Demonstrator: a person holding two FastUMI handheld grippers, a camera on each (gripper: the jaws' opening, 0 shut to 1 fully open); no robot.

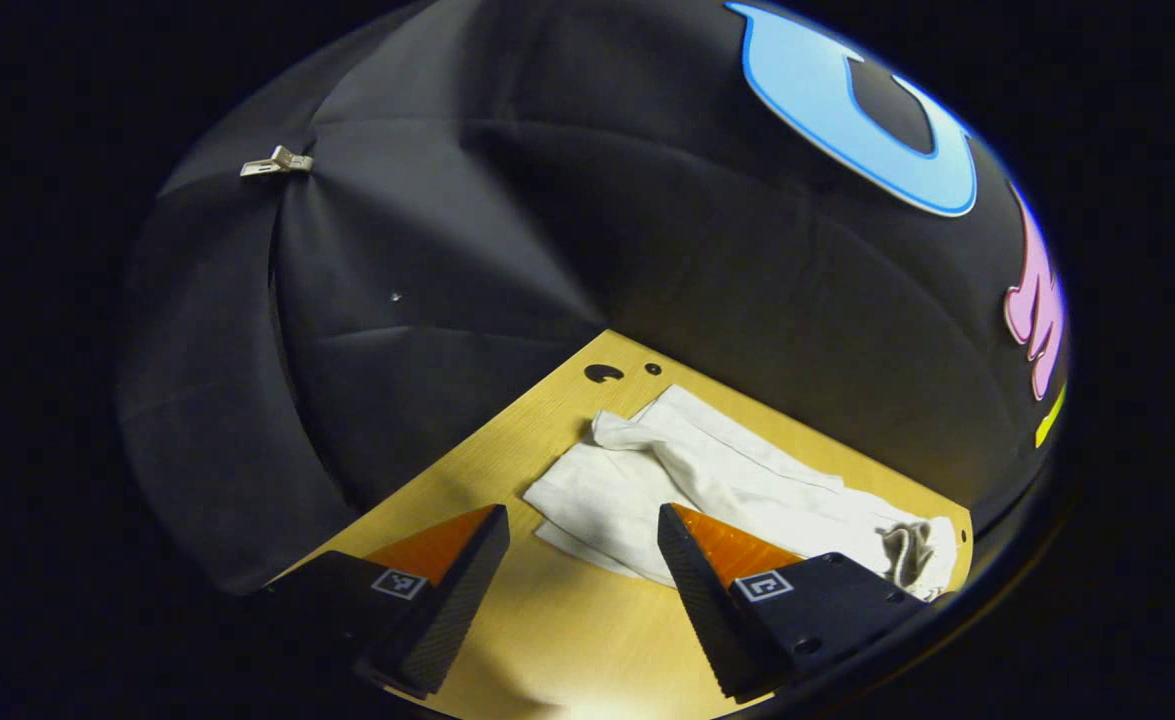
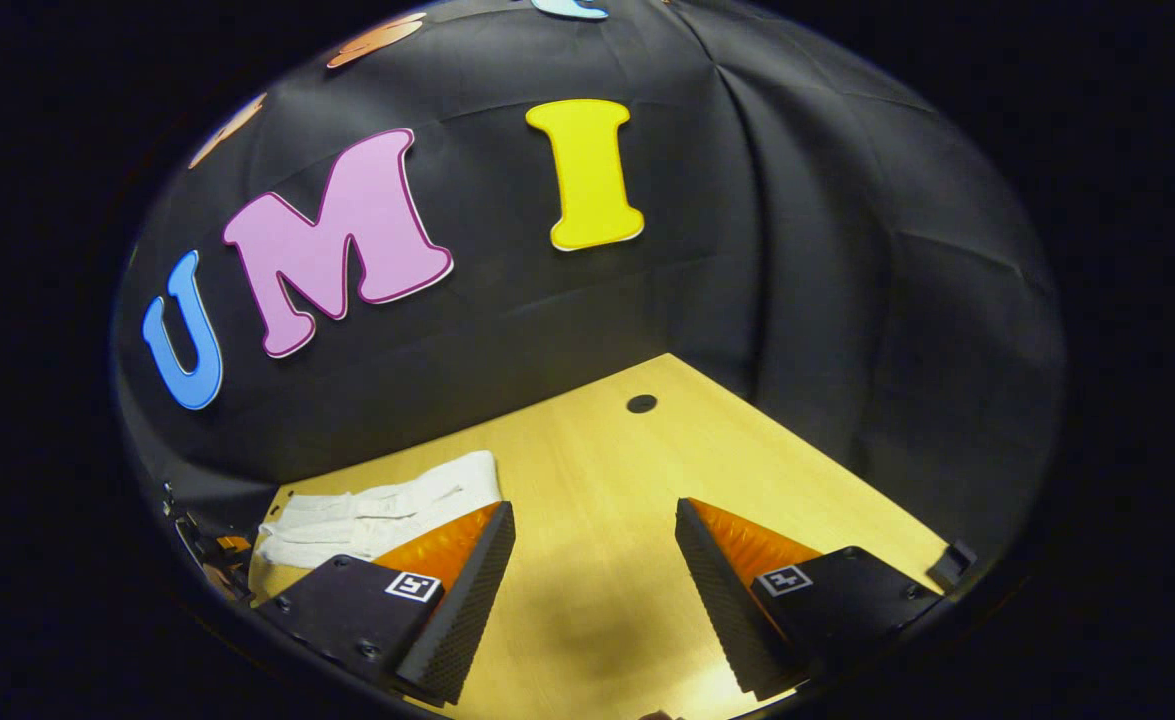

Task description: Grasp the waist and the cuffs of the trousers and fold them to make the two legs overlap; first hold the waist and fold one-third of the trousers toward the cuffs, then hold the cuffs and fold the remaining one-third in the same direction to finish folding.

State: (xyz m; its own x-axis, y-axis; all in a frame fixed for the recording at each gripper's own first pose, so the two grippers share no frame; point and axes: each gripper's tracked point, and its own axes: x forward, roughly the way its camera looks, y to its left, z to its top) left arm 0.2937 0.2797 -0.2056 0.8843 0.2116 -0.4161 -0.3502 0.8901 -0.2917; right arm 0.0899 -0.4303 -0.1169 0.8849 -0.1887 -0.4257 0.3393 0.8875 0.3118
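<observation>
Both grippers point(image 1: 582, 590) point(image 2: 597, 590) hover fingers released above table point(image 2: 597, 450), white trousers point(image 1: 707, 480) beyond.

The trousers point(image 1: 737, 480) lie on the table point(image 1: 567, 640), near its back edge by the wall. In the right gripper view, they lie at the table's left.

Soft, creased cloth trousers point(image 1: 707, 480) are lying at lower centre on the counter point(image 1: 567, 640), which is showing a smooth, faintly glossy wood-grain finish.
</observation>
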